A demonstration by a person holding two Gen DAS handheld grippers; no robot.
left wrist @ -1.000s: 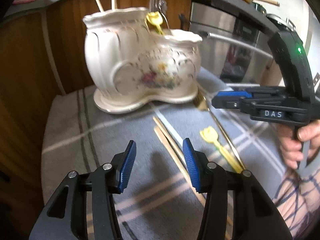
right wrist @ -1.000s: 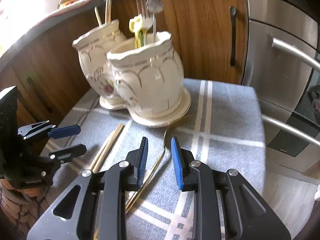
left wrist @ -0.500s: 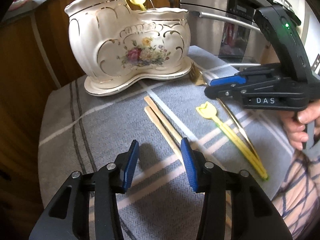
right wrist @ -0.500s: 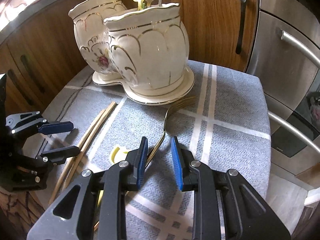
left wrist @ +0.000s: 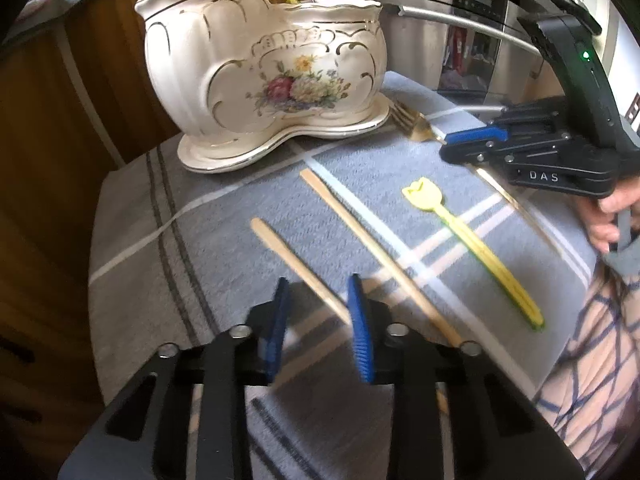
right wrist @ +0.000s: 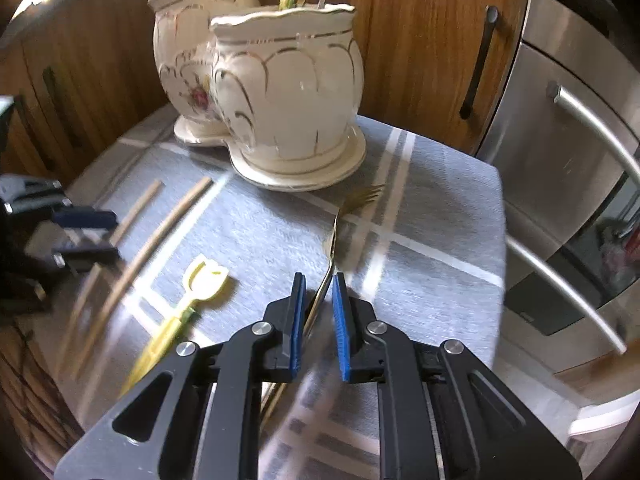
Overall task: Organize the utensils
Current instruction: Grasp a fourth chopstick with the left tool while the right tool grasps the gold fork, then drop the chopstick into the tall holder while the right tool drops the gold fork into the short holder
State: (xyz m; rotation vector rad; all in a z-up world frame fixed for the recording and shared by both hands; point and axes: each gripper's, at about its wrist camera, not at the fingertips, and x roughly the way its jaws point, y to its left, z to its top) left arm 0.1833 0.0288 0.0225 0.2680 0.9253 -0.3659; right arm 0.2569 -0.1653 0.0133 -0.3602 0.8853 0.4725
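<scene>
A white floral ceramic holder (left wrist: 264, 68) stands at the back of the grey checked cloth (left wrist: 168, 216), with several utensils in it; it also shows in the right wrist view (right wrist: 280, 92). Two wooden chopsticks lie on the cloth, one (left wrist: 296, 264) running between the open jaws of my left gripper (left wrist: 318, 332), the other (left wrist: 376, 252) just right of it. A yellow tulip-shaped pick (left wrist: 468, 236) lies further right. A gold fork (right wrist: 340, 236) lies with its handle between the jaws of my right gripper (right wrist: 318, 320), which is open and low over it.
Wooden cabinet doors (right wrist: 420, 40) stand behind the holder. A stainless appliance with bar handles (right wrist: 580, 140) is at the right. The cloth ends at the table edge on the right (right wrist: 496, 240). The person's hand (left wrist: 612, 216) holds the right gripper.
Both grippers have dropped lower and moved forward. The left jaws now straddle one chopstick, which lies apart from the other. The right jaws now straddle the fork handle.
</scene>
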